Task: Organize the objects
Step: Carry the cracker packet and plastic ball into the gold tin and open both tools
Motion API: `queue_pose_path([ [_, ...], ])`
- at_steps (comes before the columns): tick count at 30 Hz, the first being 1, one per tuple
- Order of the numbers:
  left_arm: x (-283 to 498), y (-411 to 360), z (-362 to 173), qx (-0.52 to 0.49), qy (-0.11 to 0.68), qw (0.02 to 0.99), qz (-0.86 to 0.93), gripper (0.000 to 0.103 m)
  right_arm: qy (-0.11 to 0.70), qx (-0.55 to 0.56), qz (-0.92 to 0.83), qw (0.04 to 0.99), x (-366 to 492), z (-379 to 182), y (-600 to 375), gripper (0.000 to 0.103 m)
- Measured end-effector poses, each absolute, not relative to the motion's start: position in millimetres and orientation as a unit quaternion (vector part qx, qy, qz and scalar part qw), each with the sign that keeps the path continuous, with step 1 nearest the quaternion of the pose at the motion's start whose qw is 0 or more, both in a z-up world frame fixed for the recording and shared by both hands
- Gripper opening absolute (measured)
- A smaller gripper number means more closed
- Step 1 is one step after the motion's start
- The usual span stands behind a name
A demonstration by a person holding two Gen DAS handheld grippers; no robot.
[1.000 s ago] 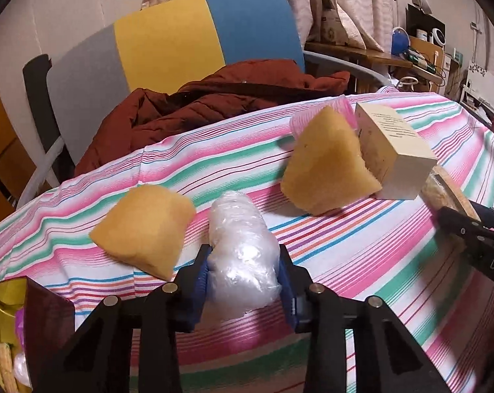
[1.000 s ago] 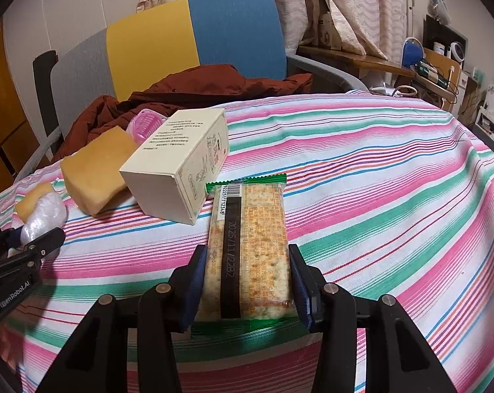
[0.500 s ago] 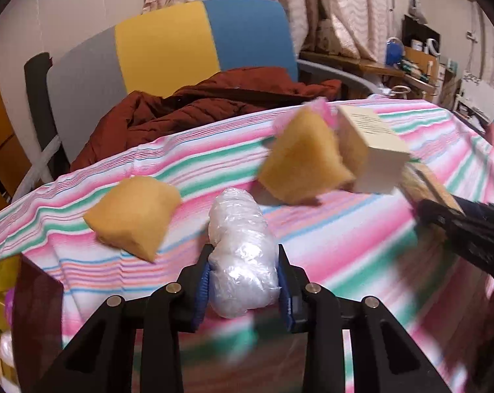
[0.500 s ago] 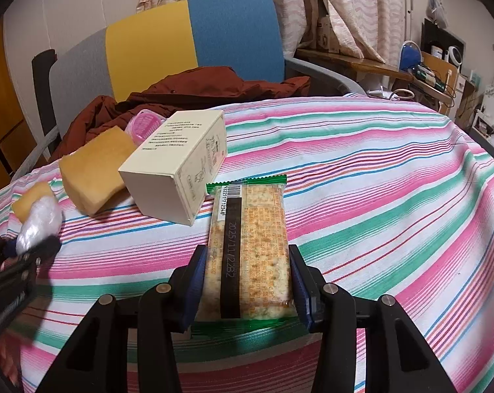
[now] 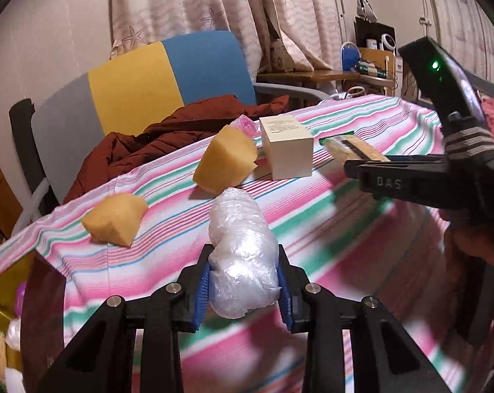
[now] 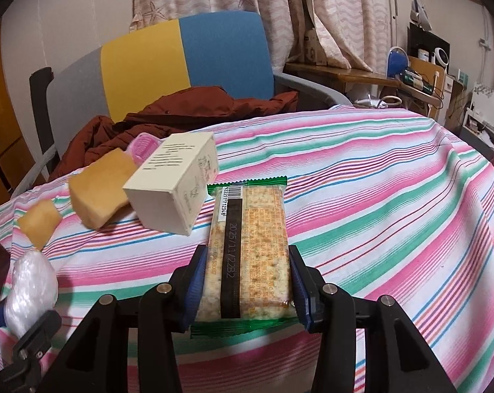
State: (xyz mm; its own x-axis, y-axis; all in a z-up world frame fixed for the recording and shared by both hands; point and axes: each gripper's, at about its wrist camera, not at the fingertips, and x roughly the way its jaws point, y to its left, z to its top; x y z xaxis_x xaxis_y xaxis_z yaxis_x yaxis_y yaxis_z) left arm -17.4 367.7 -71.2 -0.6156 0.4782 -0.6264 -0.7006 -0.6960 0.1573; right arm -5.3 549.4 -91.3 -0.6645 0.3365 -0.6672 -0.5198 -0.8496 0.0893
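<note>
The left gripper (image 5: 243,290) is squeezing a crumpled clear plastic bundle (image 5: 242,255) between its blue-padded fingers (image 5: 202,290), low in the centre of the left wrist view, above the striped tabletop (image 5: 329,216). The right gripper (image 6: 247,285) is clamping a green-edged cracker packet (image 6: 252,245) by its near end at the lower centre of its own view. Beyond, toward the upper left, a cream carton (image 6: 175,186) is lying just beside a large yellow sponge (image 6: 98,188), with a smaller sponge (image 6: 39,224) further left and a pink item (image 6: 142,145) showing behind them.
</note>
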Motion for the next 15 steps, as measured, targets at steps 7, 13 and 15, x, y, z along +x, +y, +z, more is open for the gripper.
queue_pose_path([
  [7, 2.5, 351.3, -70.9, -0.284, 0.182, 0.348, 0.874, 0.034, 0.136, -0.327, 0.907, 0.229, 7.8, -87.5, 536.1, 0.047],
  [13, 15.8, 335.5, -70.9, -0.295, 0.167, 0.356, 0.871, 0.034, 0.147, -0.322, 0.911, 0.212, 27.6, -84.4, 516.6, 0.047],
  [15, 19.5, 328.8, -70.1, -0.3, 0.159, 0.359, 0.869, 0.034, 0.151, -0.324, 0.912, 0.202, 33.4, -84.1, 508.0, 0.047],
])
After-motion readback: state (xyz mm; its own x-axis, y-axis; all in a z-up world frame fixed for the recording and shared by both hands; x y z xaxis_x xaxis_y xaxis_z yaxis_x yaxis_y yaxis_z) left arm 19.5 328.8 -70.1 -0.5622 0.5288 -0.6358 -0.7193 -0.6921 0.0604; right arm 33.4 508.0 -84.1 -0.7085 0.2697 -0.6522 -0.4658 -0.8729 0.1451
